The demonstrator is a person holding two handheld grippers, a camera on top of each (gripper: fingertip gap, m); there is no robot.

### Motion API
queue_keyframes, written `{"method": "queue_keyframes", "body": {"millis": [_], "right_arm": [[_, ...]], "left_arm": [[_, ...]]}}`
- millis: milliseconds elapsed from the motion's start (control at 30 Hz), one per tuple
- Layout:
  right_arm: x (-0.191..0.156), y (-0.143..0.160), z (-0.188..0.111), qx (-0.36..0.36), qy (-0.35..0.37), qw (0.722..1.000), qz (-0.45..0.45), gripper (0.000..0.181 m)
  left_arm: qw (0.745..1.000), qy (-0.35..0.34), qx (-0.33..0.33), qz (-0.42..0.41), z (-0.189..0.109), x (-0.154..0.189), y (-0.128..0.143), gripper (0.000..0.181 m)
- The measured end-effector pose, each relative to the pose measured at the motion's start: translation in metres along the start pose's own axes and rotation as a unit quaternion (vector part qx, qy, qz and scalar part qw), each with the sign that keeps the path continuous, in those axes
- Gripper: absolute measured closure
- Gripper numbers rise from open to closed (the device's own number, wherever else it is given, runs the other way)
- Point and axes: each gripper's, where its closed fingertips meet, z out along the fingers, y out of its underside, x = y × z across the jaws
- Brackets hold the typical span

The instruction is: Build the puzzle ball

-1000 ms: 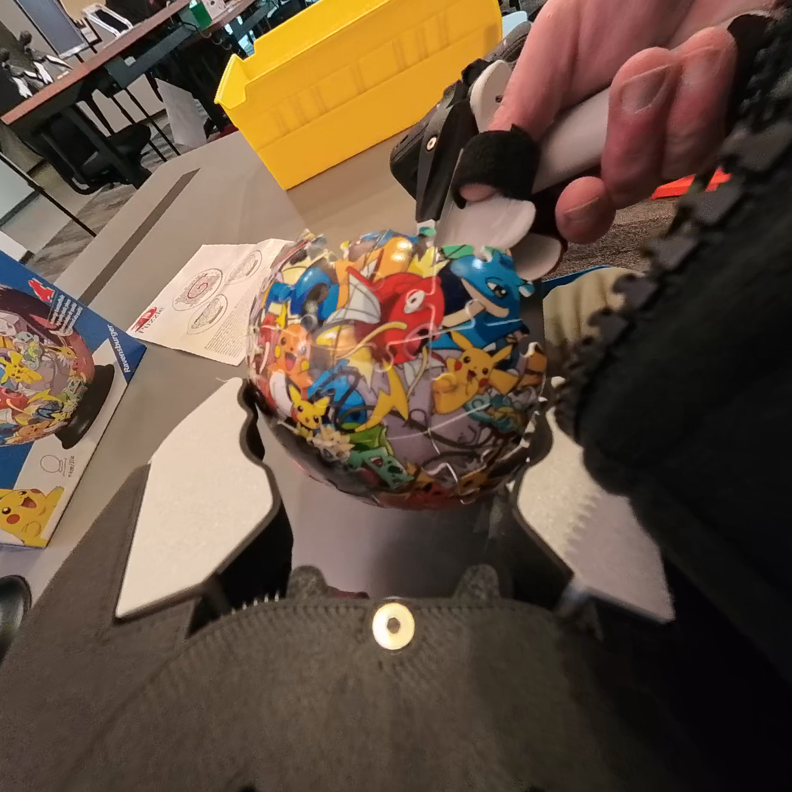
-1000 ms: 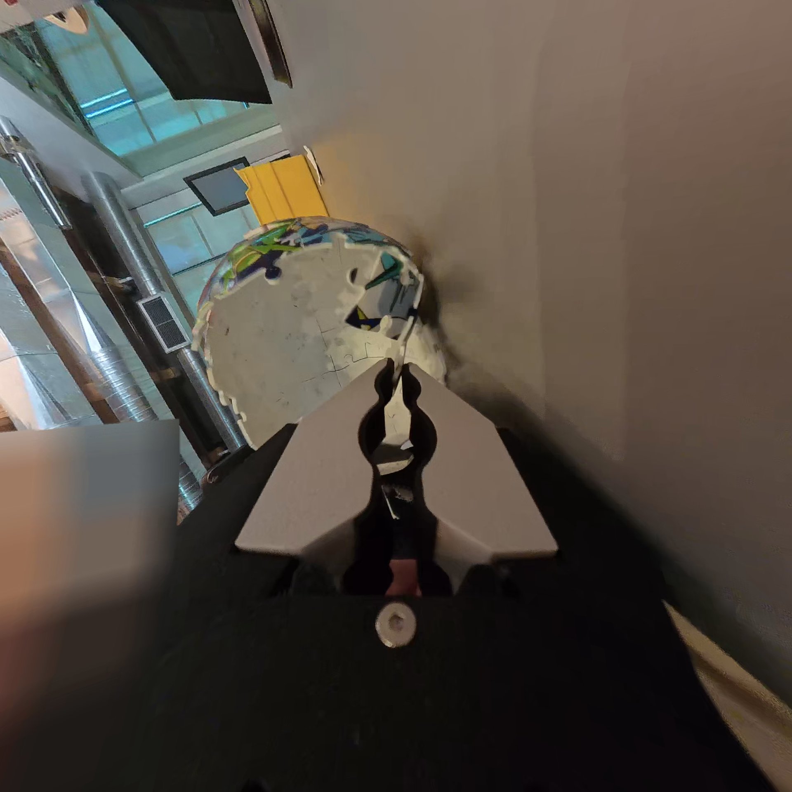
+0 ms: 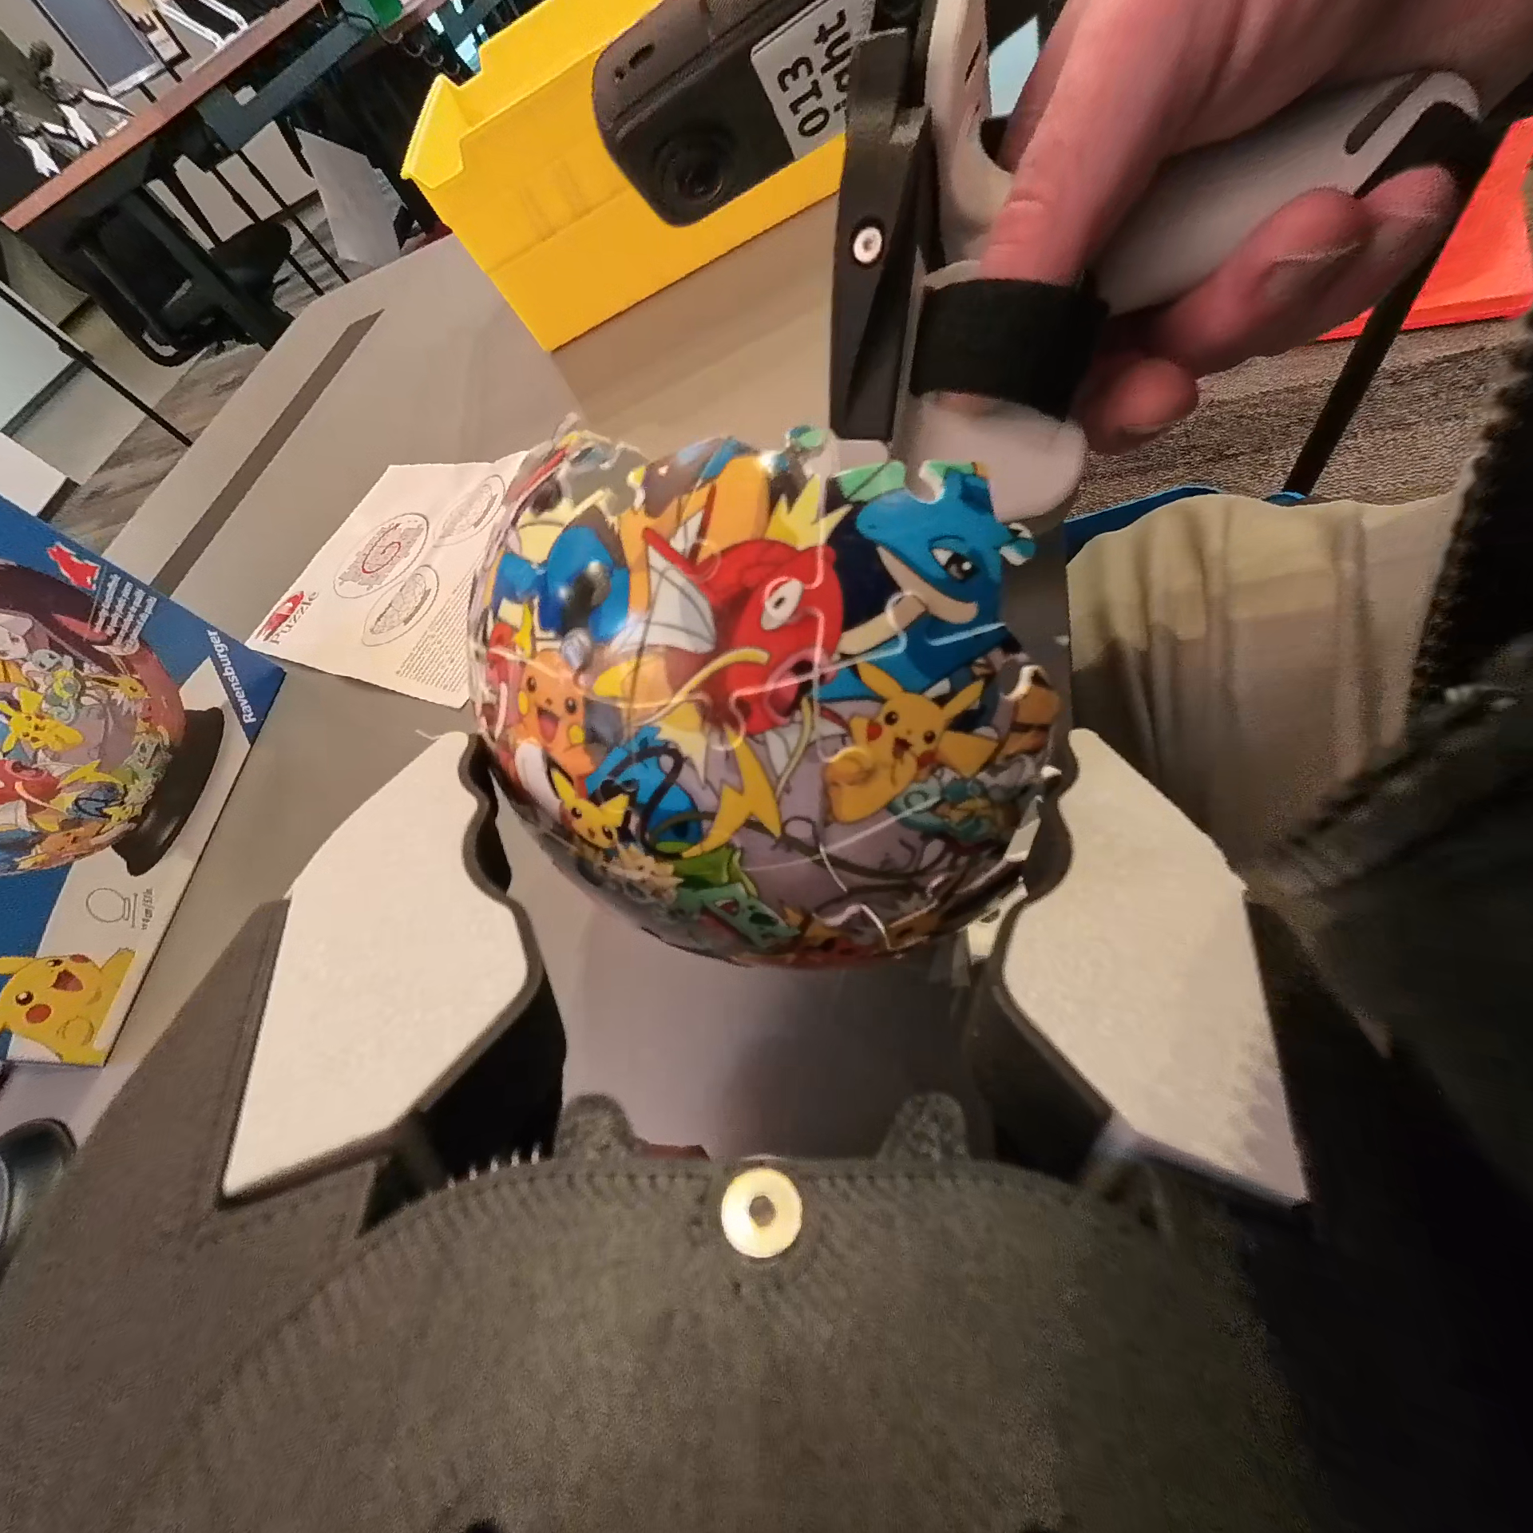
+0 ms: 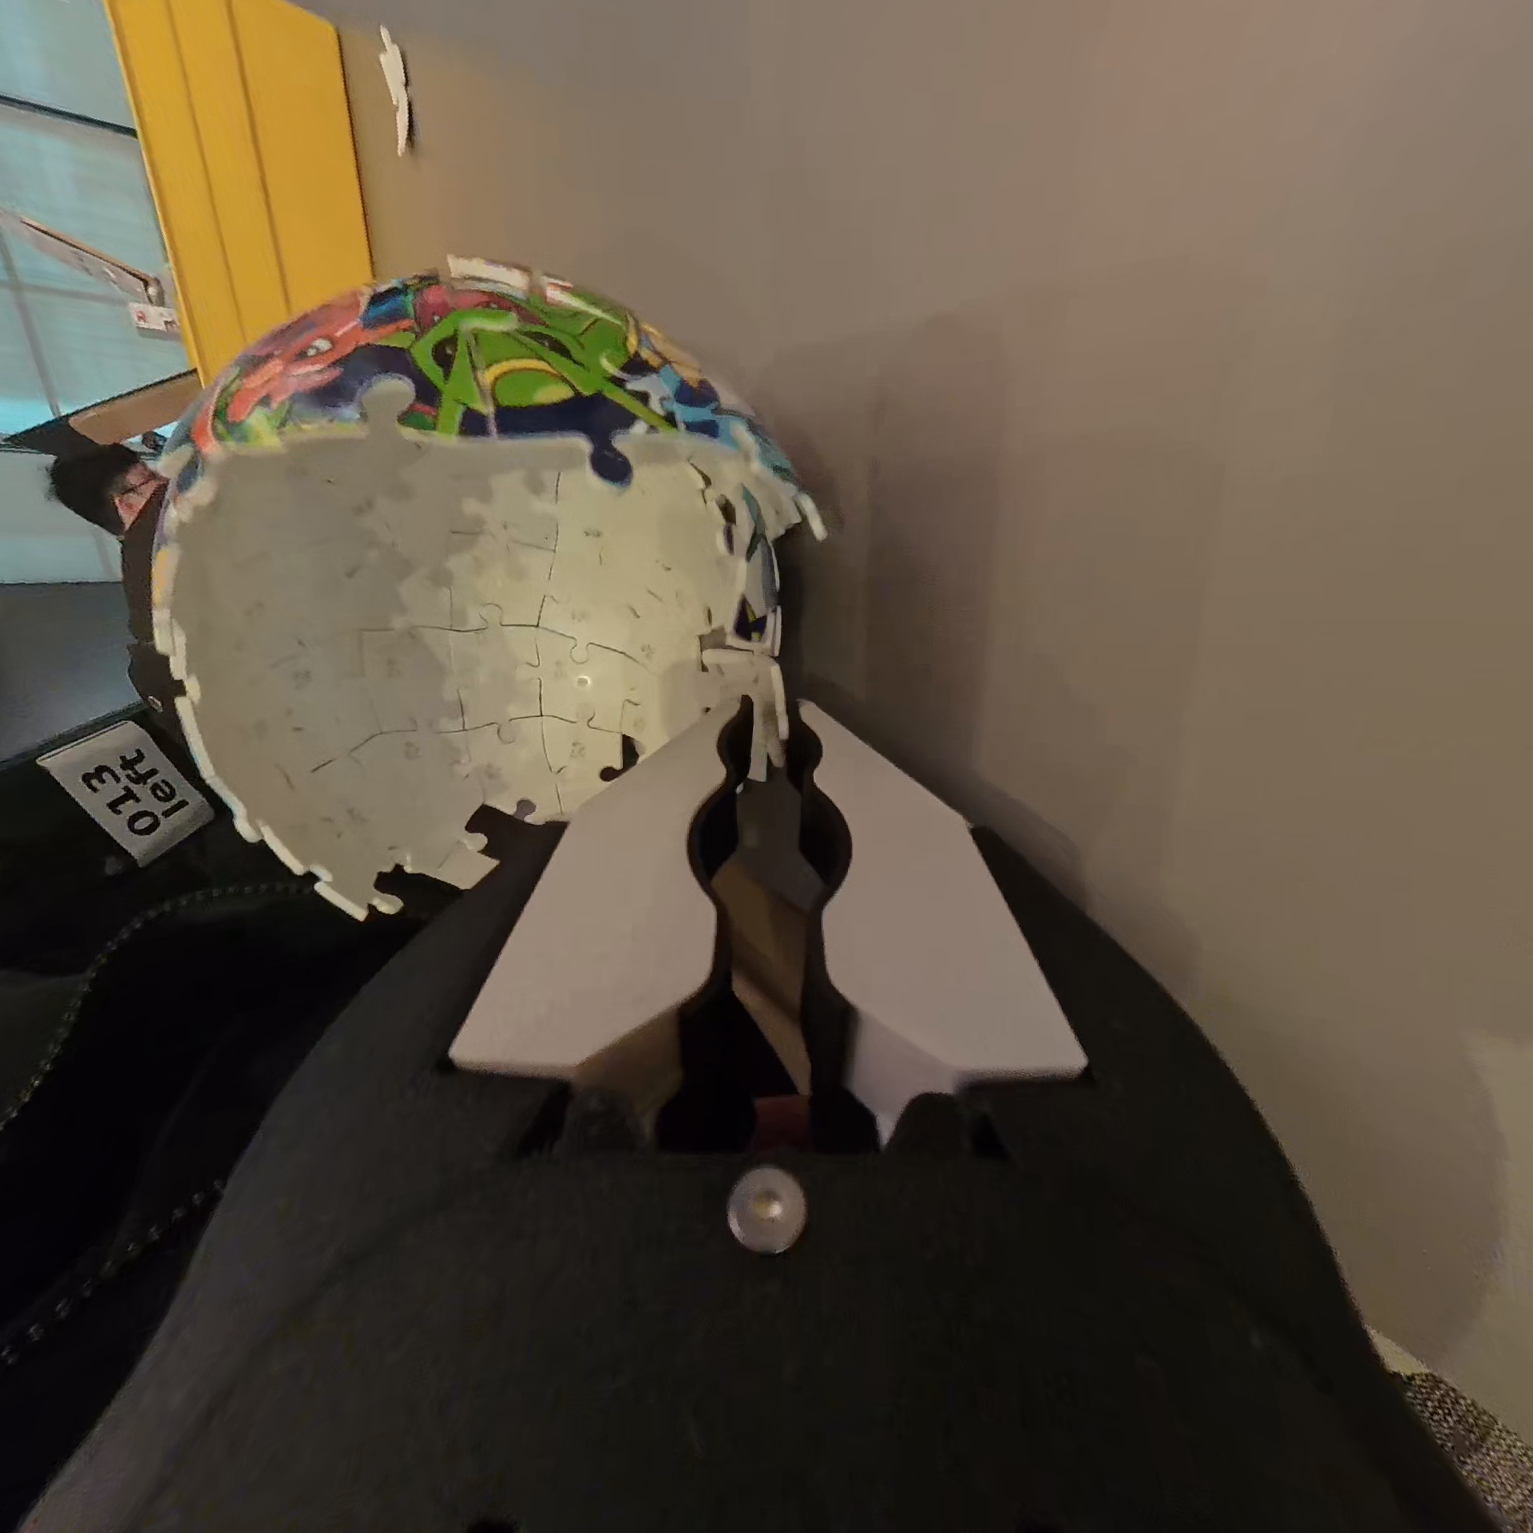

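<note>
L gripper (image 3: 767,796) jaws wide, cradling 1 partly built puzzle ball (image 3: 763,688) above table (image 3: 431,348); R gripper (image 4: 767,730) pinched on 1 puzzle piece (image 4: 759,705) at ball rim; beyond: 1 yellow bin (image 3: 531,182), 1 instruction sheet (image 3: 390,597), 1 puzzle box (image 3: 99,747).

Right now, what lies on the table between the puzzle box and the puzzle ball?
In the left wrist view, a white instruction sheet lies flat on the grey table, between the puzzle box and the puzzle ball.

Puzzle ball (image 3: 763,688) between left gripper (image 3: 767,796) fingers, perhaps touching
</note>
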Motion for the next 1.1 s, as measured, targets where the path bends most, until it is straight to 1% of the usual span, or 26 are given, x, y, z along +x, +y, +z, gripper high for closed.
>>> {"method": "queue_keyframes", "body": {"millis": [33,200,300,367,667,867,1000,1100], "right_arm": [[0.000,-0.001,-0.001,0.004,-0.001,1.000,-0.002,0.178],[0.000,-0.001,-0.006,0.010,-0.008,1.000,0.006,0.180],[0.000,0.000,-0.007,0.010,0.002,1.000,-0.010,0.180],[0.001,0.001,-0.007,0.014,-0.003,1.000,-0.004,0.180],[0.006,-0.011,-0.008,0.033,-0.014,0.999,-0.005,0.180],[0.009,-0.012,-0.008,0.034,-0.016,0.999,0.003,0.178],[0.005,-0.012,-0.012,0.042,-0.028,0.999,0.008,0.167],[0.005,-0.011,-0.016,0.052,-0.013,0.999,-0.003,0.160]], "left_arm": [[1.000,-0.001,0.000,0.000,0.000,0.000,0.000,0.060],[1.000,-0.008,-0.001,0.001,0.001,-0.003,-0.002,0.061],[1.000,-0.010,-0.002,0.004,0.001,-0.004,-0.002,0.061],[1.000,-0.010,-0.001,0.011,0.001,-0.005,-0.005,0.061],[1.000,-0.002,-0.015,0.007,0.005,-0.008,-0.005,0.060],[1.000,0.001,-0.017,0.007,0.006,-0.009,-0.006,0.060],[1.000,0.003,-0.017,0.008,0.006,-0.009,-0.006,0.060],[1.000,0.002,-0.017,0.008,0.006,-0.009,-0.006,0.060]]}}
